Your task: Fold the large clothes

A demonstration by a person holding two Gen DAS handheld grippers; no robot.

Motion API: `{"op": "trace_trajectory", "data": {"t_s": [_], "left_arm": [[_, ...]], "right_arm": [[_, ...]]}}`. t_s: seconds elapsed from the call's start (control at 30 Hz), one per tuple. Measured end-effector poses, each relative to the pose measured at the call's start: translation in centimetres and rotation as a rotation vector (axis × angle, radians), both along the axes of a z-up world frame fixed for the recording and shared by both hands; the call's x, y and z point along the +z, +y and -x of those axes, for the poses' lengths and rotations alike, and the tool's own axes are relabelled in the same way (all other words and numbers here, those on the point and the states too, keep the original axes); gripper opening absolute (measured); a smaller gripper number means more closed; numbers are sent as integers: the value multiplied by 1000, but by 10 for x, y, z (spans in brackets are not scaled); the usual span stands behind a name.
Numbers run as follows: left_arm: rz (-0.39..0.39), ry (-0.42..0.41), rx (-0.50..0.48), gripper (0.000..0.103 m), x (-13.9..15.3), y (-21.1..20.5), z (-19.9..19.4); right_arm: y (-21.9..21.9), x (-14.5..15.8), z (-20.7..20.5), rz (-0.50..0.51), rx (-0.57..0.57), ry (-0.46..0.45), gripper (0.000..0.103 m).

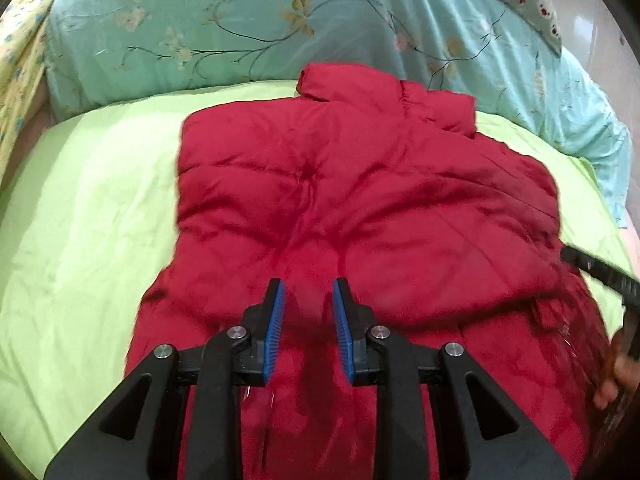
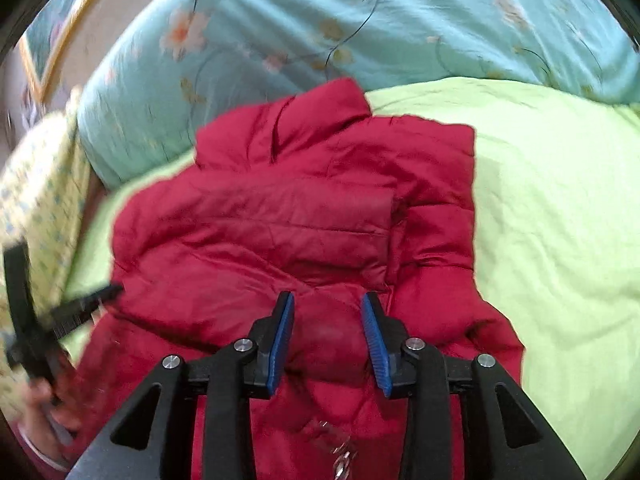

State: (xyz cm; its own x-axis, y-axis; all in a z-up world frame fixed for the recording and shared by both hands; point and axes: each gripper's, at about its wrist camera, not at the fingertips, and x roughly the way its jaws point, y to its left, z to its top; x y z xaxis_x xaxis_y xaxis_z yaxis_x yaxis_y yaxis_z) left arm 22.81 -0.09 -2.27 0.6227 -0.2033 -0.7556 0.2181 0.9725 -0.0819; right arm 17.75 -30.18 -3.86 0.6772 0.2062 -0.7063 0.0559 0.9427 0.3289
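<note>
In the left wrist view, the left gripper [image 1: 308, 300] hangs over the near part of a red padded jacket [image 1: 360, 208]. Its blue pads [image 1: 276, 328] stand a narrow gap apart, and a hump of red fabric bulges up between them; whether the pads actually pinch that fabric or only frame it cannot be told, as the spot is blurred. The jacket lies spread on a lime-green sheet [image 1: 92, 216], its collar [image 1: 340, 82] at the far end, touching a turquoise floral quilt [image 1: 240, 28] that is bunched along the far side of the bed. A yellow patterned cloth [image 1: 22, 48] shows at the far left edge. At the right edge the right gripper [image 1: 600, 272] reaches in as a dark, blurred finger beside the jacket's right side, with a hand [image 1: 622, 376] behind it.

In the right wrist view, the right gripper [image 2: 328, 320] is spread wider, its blue pads [image 2: 282, 344] set apart on either side of a rounded fold of the jacket [image 2: 296, 216] without pressing on it. The jacket's collar [image 2: 320, 112] points to the far side against the quilt [image 2: 360, 20]; one sleeve lies folded across the body. The green sheet [image 2: 560, 200] fills the right. At the left edge, the left gripper [image 2: 86, 304] touches the jacket's left border, blurred, held by a hand [image 2: 44, 404].
</note>
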Motion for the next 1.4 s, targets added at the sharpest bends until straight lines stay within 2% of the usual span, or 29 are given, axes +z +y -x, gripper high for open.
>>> {"op": "trace_trajectory", "data": {"t_s": [0.07, 0.13, 0.2, 0.3, 0.37, 0.47, 0.57, 0.6, 0.8, 0.87, 0.93, 1.17, 1.23, 1.3, 1.4], "left_arm": [[39, -3, 19, 22, 7, 14, 20], [59, -3, 44, 22, 10, 26, 40], [71, -6, 71, 22, 12, 39, 62], [99, 13, 95, 23, 10, 57, 86], [93, 23, 97, 23, 10, 65, 95], [80, 29, 113, 23, 13, 76, 103], [105, 24, 142, 30, 18, 90, 109], [100, 22, 157, 33, 18, 93, 112], [106, 54, 175, 33, 3, 111, 121], [111, 60, 183, 37, -2, 119, 126], [123, 69, 191, 46, -7, 129, 129], [168, 111, 183, 47, -24, 155, 142], [167, 118, 170, 48, -27, 156, 145], [161, 124, 156, 53, -31, 157, 149], [141, 128, 145, 54, -36, 158, 154]], "right_arm": [[0, 14, 12, 4, -11, -35, 43], [3, 21, 28, 0, -11, -65, 53], [4, 23, 45, 5, -31, -90, 53], [8, 19, 68, -15, -52, -79, 53], [9, 21, 83, -49, -36, -78, 53], [17, 23, 108, -30, -40, -74, 58], [20, 22, 128, -35, -58, -73, 61], [19, 22, 133, -42, -66, -68, 61], [10, 25, 164, -24, -117, -45, 63], [6, 25, 175, -14, -127, -33, 66], [4, 23, 183, 2, -131, -13, 70], [0, 0, 217, 15, -143, 81, 73], [3, -4, 223, 32, -145, 102, 75], [7, -8, 227, 71, -140, 125, 76], [14, -14, 231, 132, -131, 159, 76]]}}
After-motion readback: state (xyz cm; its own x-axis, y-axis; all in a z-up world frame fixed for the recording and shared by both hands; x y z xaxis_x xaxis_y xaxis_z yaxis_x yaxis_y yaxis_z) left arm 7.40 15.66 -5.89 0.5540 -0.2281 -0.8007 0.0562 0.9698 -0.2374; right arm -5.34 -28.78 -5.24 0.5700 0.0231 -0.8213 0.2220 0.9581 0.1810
